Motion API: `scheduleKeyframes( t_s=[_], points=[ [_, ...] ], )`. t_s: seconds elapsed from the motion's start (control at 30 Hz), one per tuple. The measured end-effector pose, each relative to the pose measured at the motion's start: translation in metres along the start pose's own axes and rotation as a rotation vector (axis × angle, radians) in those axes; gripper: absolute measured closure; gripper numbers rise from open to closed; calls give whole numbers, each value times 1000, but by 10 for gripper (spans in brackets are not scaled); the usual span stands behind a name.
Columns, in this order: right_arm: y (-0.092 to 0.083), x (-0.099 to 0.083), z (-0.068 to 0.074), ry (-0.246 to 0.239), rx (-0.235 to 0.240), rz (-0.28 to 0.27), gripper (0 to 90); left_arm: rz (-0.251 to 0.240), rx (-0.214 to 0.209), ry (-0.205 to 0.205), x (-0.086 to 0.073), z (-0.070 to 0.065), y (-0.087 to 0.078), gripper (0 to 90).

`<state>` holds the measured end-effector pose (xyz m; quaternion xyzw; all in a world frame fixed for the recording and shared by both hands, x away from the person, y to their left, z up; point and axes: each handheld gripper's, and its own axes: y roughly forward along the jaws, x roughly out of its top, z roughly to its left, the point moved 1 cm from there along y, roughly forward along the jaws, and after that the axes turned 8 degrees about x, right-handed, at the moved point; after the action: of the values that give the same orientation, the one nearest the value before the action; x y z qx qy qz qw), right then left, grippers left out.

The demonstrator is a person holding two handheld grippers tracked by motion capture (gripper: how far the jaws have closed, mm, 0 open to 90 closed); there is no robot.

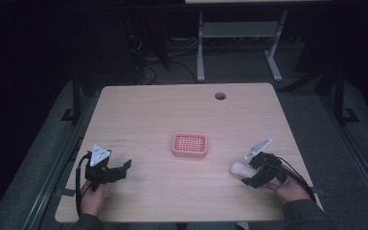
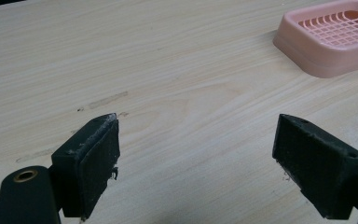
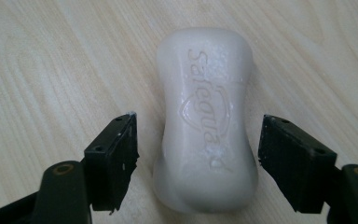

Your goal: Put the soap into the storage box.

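Right gripper [image 3: 196, 140], lower right of the high view, straddles the white soap bar [image 3: 205, 126] on the table [image 1: 148, 120], jaws apart and not pressing. Left gripper [image 2: 196, 154], lower left, gapes empty. Pink soap dish [image 1: 189, 145] sits mid-frame.

white soap bar [image 3: 206, 121], flat on table

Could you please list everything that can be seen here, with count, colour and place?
soap bar: one, white, on the table's right near side, between the right gripper's jaws, gaps on both sides
soap dish: one, pink, slotted, table centre
table: one, light wood, round hole near the far edge
desk frame: one, white, on the floor beyond
left gripper: one, black, open over bare wood
right gripper: one, black, open
hands: two, near edge
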<state>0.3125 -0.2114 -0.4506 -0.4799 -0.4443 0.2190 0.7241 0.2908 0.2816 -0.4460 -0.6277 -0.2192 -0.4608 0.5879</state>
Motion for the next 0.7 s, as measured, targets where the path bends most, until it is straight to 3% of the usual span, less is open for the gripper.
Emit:
scheduleKeyframes(
  t_s=[0.5, 0.7],
  points=[
    [11, 11, -7, -1, -2, 89, 374, -1, 0, -1, 0, 0, 0, 141],
    [11, 12, -8, 1, 3, 89, 383, 1, -1, 1, 0, 0, 0, 141]
  ],
)
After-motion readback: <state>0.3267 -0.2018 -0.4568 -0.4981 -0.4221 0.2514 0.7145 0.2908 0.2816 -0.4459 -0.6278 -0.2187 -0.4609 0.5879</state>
